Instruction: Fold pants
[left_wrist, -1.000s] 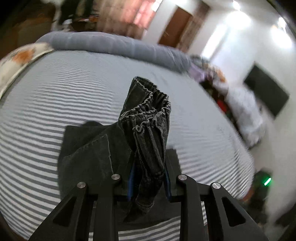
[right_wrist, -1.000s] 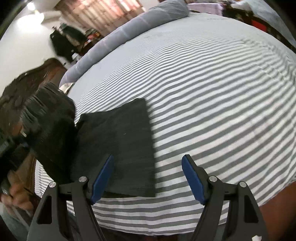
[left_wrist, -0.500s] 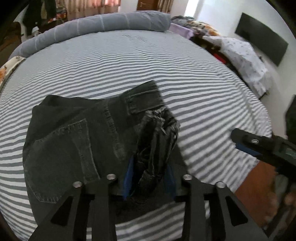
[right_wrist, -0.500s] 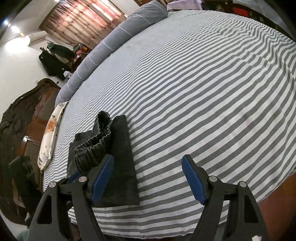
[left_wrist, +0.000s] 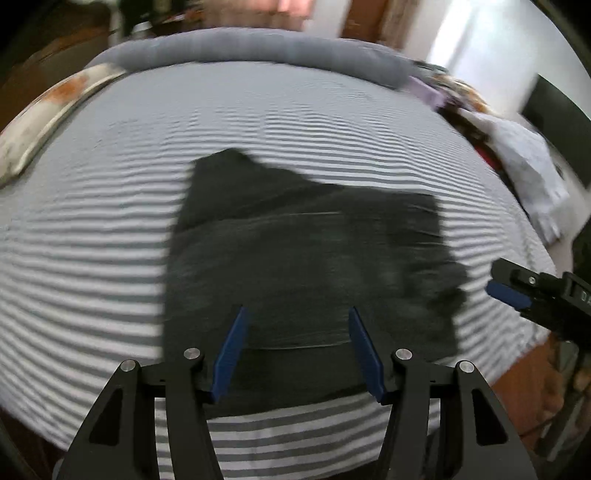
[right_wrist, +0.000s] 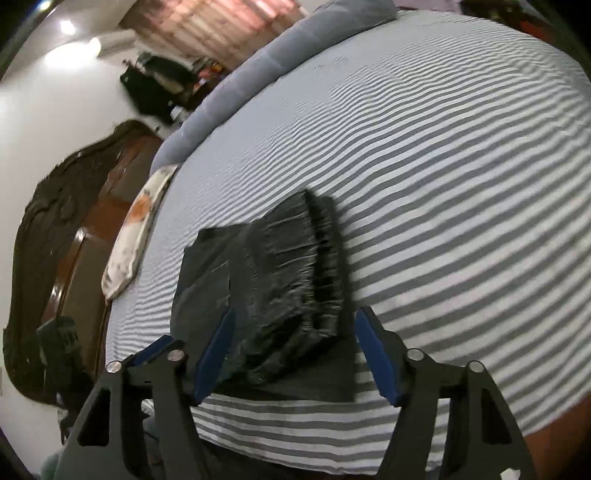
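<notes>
Left wrist view: dark pants lie folded on striped bed sheet, near its front edge. Elastic waistband is uppermost in the right wrist view. Left gripper spread wide, holding nothing, above the fabric. Right gripper also wide apart, empty, straddling the waistband end. Grey bolster at far edge; patterned pillow beside wooden headboard.

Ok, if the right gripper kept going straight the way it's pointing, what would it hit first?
Most likely the dark pants: their gathered waistband lies directly ahead of the open right gripper, on the striped bed. Depth is hard to judge.
</notes>
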